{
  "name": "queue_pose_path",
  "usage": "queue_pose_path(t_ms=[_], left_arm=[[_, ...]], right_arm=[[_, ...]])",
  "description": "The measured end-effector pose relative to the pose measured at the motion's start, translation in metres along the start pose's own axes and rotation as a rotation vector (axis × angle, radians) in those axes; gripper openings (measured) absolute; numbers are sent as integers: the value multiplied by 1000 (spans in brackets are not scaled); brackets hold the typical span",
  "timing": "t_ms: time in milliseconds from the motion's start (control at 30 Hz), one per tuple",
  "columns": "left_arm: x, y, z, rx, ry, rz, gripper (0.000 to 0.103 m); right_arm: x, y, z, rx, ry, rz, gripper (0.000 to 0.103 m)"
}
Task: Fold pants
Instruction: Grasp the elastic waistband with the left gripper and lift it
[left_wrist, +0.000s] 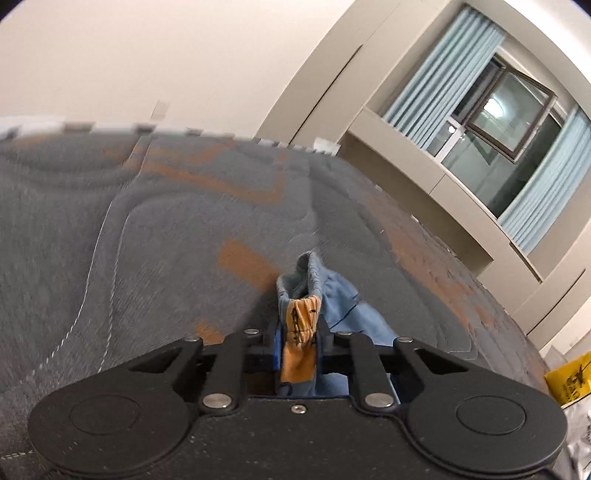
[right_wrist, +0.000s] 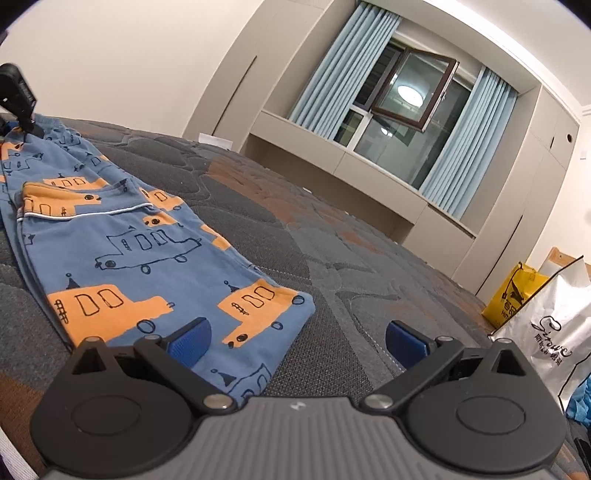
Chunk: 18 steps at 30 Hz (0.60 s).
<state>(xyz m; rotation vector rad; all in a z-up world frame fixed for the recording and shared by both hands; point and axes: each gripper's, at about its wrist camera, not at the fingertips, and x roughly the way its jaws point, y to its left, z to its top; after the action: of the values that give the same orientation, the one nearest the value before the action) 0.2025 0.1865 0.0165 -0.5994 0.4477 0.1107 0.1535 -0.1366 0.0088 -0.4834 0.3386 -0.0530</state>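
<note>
Blue pants (right_wrist: 125, 251) with orange car prints lie flat on the grey and orange mattress (right_wrist: 332, 258), reaching from near my right gripper to the far left. My right gripper (right_wrist: 295, 343) is open and empty, its left blue pad (right_wrist: 190, 341) over the near hem. My left gripper (left_wrist: 299, 343) is shut on a bunched blue and orange edge of the pants (left_wrist: 301, 317), lifted above the mattress (left_wrist: 147, 221). In the right wrist view the left gripper (right_wrist: 18, 99) shows at the far left, at the pants' far end.
A window (right_wrist: 399, 110) with light blue curtains and built-in cabinets stand beyond the bed. A yellow bag (right_wrist: 513, 299) and a white bag (right_wrist: 554, 332) sit beside the bed on the right. The yellow bag also shows in the left wrist view (left_wrist: 569, 380).
</note>
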Motion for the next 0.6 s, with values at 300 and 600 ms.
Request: queue_pose_path(t_ms=[300,600], left_arm=[[-67,-122,-6,296,-107,-176,17],[-87,-238,-91,647,35,-397,17]], right_arm=[[-13,-49,-9,310,-69,92,103],[-24,-126,-40,541,-25,109,103]])
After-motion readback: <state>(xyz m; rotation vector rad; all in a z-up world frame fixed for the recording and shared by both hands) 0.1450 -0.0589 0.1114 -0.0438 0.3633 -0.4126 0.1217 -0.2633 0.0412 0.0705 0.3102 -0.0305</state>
